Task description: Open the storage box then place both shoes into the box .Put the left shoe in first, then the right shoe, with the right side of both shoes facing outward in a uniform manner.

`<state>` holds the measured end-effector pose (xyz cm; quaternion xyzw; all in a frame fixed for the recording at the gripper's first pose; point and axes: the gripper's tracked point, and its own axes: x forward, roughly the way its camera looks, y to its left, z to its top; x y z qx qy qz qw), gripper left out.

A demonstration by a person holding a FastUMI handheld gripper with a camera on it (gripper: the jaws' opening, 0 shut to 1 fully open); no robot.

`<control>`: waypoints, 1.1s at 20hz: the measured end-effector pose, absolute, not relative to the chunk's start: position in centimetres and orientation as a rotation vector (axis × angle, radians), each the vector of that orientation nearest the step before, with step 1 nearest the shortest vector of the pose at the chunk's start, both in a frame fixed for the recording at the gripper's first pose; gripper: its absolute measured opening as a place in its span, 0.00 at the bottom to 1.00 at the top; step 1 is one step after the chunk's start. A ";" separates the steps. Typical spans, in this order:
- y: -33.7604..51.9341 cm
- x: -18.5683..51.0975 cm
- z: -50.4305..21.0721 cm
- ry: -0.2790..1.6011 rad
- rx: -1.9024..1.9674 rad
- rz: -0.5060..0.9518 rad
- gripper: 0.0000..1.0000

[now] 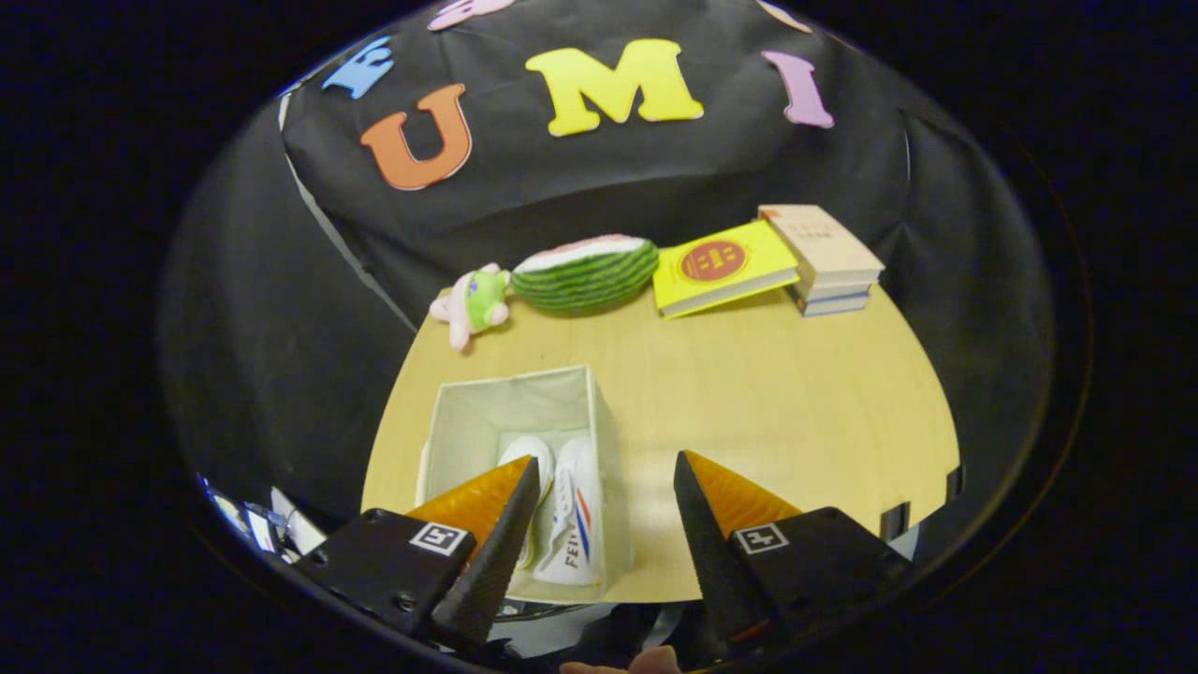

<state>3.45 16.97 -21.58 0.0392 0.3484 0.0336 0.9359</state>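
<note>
An open fabric storage box (510,398) stands on the wooden table, near its front edge. Two white shoes lie inside it, side by side. The right-hand shoe (576,515) shows red and blue stripes on its side. The other shoe (524,459) is partly hidden behind one finger. My gripper (606,468) hovers above the box's right wall, open, with nothing between its fingers. One fingertip (524,473) is over the shoes and the other fingertip (688,468) is over bare table beside the box.
Along the table's back edge lie a small plush toy (473,301), a watermelon-shaped plush (588,271), a yellow book (723,267) leaning on a stack of books (824,257). The wooden table (777,402) stretches right of the box. A fingertip of a hand (646,663) shows below the gripper.
</note>
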 end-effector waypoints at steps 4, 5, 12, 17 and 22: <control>12.7 3.0 -15.9 0.460 0.061 -0.026 0.89; 11.7 2.7 -14.7 0.402 0.057 -0.047 0.90; 9.7 -0.6 -6.7 0.063 -0.068 -0.096 1.00; 11.4 -2.2 -5.6 0.018 -0.048 -0.052 1.00; 11.8 -2.7 -6.1 0.021 -0.018 -0.019 1.00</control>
